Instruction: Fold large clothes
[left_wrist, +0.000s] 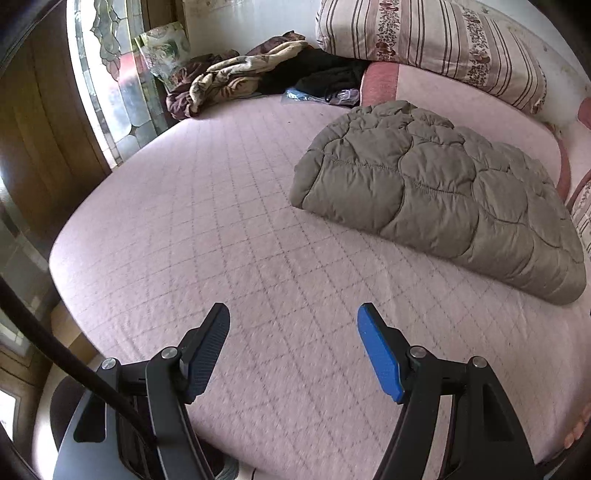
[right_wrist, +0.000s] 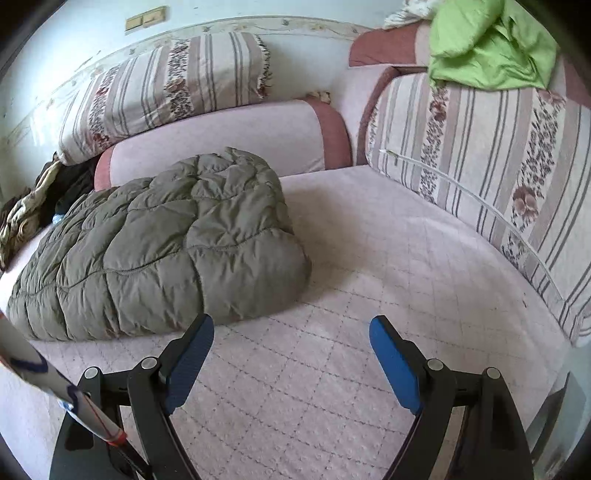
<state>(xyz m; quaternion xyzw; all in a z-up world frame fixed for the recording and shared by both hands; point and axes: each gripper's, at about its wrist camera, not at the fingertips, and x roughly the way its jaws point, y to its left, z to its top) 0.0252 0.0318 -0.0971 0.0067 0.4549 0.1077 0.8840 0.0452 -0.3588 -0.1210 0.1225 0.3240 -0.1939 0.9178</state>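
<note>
Looking along my two grippers, I see the olive quilted jacket (left_wrist: 439, 195) lying as a folded, puffy bundle on the pink quilted sofa seat (left_wrist: 221, 221), near the back cushions. Both grippers are empty. My left gripper (left_wrist: 293, 347) has its jaws apart with only the seat cover between them, and my right gripper (right_wrist: 291, 362) also stands wide, with nothing in it.

From the left gripper the jacket lies ahead and to the right, well apart from the fingertips. From the right gripper it lies ahead and to the left, and its near edge comes just beside the left fingertip in the right wrist view, though I cannot tell if there is any contact. So I judge the right hand to be the nearer one.

The long axis of the bundle runs along the backrest, from the dark pile of clothes (left_wrist: 314, 77) toward the striped corner cushion (right_wrist: 498, 192). For any further fold, I think the right gripper should take the near long edge first.
</note>
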